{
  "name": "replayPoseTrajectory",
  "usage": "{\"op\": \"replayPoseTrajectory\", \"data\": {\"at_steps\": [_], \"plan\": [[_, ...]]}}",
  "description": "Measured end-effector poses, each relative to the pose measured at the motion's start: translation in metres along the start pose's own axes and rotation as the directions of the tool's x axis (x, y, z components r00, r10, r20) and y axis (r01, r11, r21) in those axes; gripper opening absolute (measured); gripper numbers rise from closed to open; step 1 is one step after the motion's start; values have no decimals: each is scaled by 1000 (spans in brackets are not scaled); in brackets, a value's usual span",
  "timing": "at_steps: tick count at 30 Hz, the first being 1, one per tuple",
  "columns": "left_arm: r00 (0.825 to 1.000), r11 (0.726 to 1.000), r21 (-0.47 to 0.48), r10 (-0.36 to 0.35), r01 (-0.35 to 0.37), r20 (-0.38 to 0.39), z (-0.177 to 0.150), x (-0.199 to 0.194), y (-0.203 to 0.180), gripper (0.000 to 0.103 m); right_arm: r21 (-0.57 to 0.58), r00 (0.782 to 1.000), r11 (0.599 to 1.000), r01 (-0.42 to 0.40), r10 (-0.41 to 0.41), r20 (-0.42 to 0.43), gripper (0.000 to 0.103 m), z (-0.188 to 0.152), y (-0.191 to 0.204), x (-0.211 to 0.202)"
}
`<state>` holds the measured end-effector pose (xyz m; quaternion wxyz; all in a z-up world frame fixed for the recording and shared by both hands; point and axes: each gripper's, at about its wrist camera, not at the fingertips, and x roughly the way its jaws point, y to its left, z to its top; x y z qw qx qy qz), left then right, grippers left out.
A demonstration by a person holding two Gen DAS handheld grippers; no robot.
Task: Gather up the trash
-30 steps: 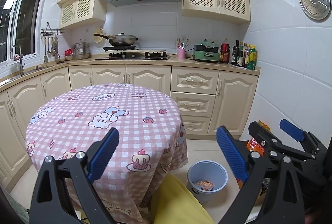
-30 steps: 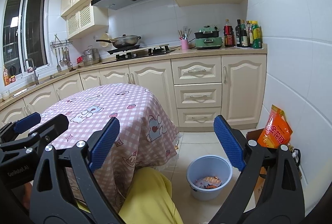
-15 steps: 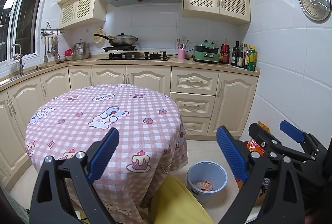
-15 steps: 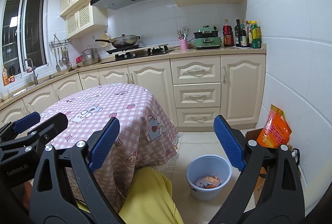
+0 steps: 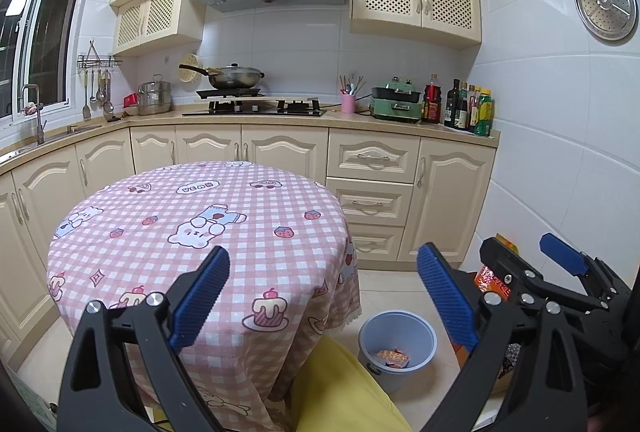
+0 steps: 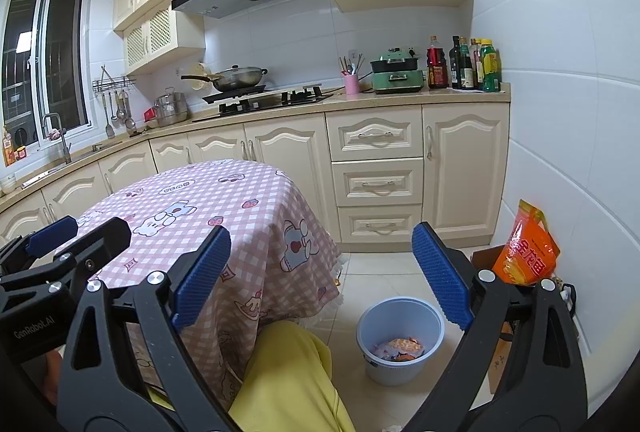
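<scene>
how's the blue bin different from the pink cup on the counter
The bin stands on the floor beside the table; the cup sits up on the counter by the stove. The bin is pale blue and looks far wider; the cup is pink and slim. The bin holds wrappers; the cup holds upright utensils. Both are open-topped, round and upright.

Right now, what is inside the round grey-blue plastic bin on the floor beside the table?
The round grey-blue plastic bin holds crumpled orange and white snack wrappers at its bottom. Its near wall hides part of the bottom, so anything lying there cannot be seen.
</scene>
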<state>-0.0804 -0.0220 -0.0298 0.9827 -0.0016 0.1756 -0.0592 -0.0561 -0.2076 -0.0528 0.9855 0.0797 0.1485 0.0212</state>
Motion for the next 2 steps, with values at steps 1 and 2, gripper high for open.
{"op": "replayPoseTrajectory", "data": {"at_steps": [1,2], "plan": [[1000,1000,0,-1,1,-1,0,0,0,93,0,1000,1000,1,-1,0,91,0,0,1],[1000,1000,-1,-1,1,-1,0,0,0,93,0,1000,1000,1,-1,0,91,0,0,0]]}}
